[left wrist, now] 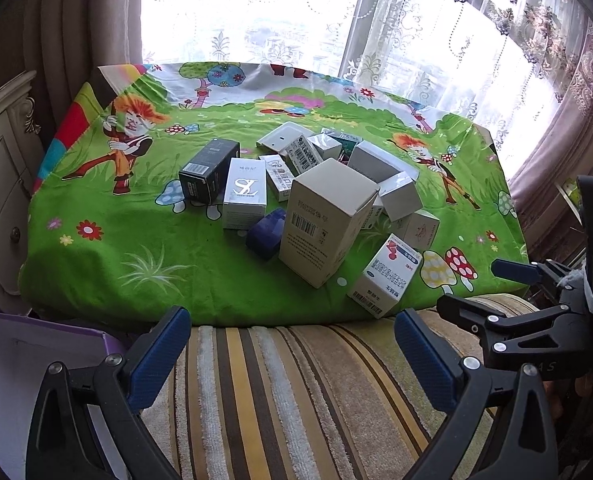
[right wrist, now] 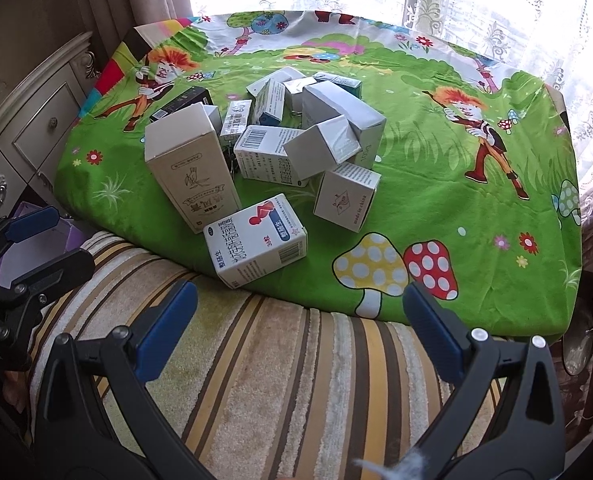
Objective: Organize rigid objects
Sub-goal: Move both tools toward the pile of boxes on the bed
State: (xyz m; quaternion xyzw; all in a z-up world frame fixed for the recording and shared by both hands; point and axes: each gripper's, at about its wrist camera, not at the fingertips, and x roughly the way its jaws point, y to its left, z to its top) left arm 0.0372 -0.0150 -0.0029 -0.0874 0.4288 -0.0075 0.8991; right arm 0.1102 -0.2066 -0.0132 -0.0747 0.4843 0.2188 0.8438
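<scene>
Several small cardboard boxes lie in a loose pile on a green cartoon cloth (left wrist: pixel 108 248) (right wrist: pixel 456 208). A tall beige box (left wrist: pixel 328 216) (right wrist: pixel 190 164) stands near the front. A white box with red and blue print (left wrist: pixel 384 276) (right wrist: pixel 256 240) lies at the cloth's front edge. A black box (left wrist: pixel 210 170) and a white "SL" box (left wrist: pixel 245 194) stand at the left. My left gripper (left wrist: pixel 292 356) is open and empty above a striped cushion. My right gripper (right wrist: pixel 300 332) is open and empty, and it also shows in the left wrist view (left wrist: pixel 476 288).
A striped cushion (left wrist: pixel 296 400) (right wrist: pixel 276 380) lies in front of the cloth. A cream drawer cabinet (left wrist: pixel 0 184) (right wrist: pixel 28 132) stands at the left. A purple box (left wrist: pixel 36 352) sits low left. Lace curtains and a window stand behind.
</scene>
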